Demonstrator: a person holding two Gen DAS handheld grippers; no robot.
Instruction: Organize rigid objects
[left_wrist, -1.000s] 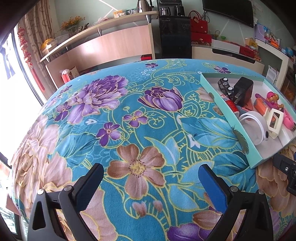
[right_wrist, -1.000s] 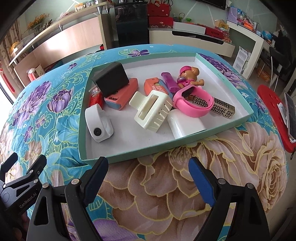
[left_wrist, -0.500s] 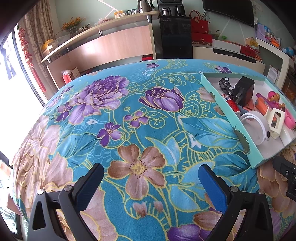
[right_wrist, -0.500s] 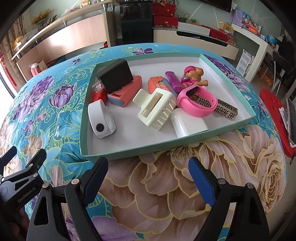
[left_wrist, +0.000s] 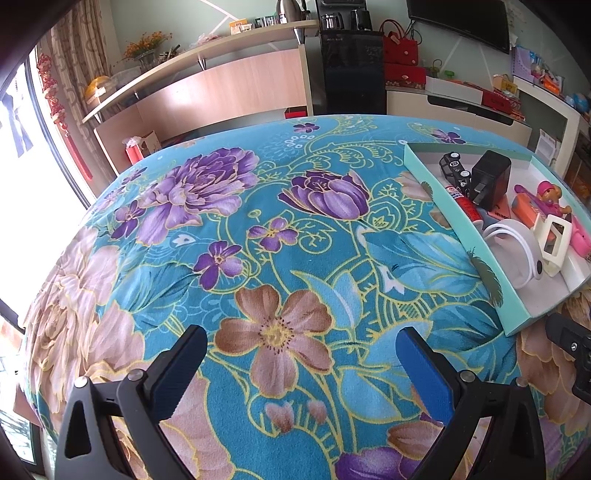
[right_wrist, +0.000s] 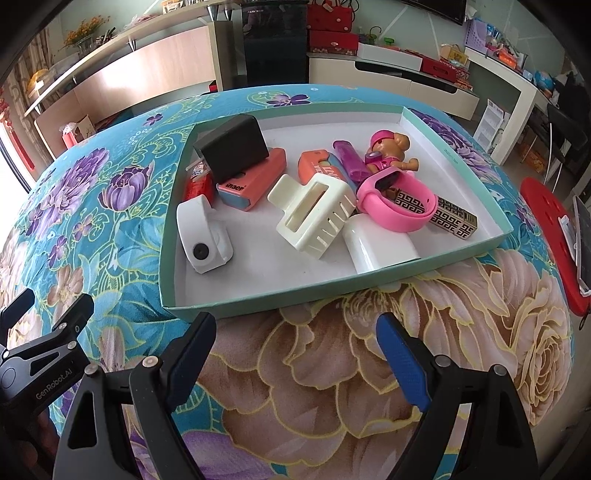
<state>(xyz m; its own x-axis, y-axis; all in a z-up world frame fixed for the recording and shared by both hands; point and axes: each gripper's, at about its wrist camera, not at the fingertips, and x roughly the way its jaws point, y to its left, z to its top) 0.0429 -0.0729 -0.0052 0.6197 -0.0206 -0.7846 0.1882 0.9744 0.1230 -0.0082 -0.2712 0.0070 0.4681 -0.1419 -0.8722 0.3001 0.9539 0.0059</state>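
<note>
Black left tool (right_wrist: 40, 354) reads "GenRobot.AI", spread | right tool (right_wrist: 295, 339) spread | tray (right_wrist: 258, 301) near

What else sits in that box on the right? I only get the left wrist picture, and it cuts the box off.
Observer: The right wrist view shows the whole tray. A pink wristband lies in it, with a black-and-gold patterned bar passing through its loop.
Operator: Is anything being held over there?
Observer: No. The right gripper is open and empty, just short of the tray's near wall.
Operator: Anything past the box?
Observer: A flat red object shows to the tray's right; I cannot tell whether it rests on the table.
</note>
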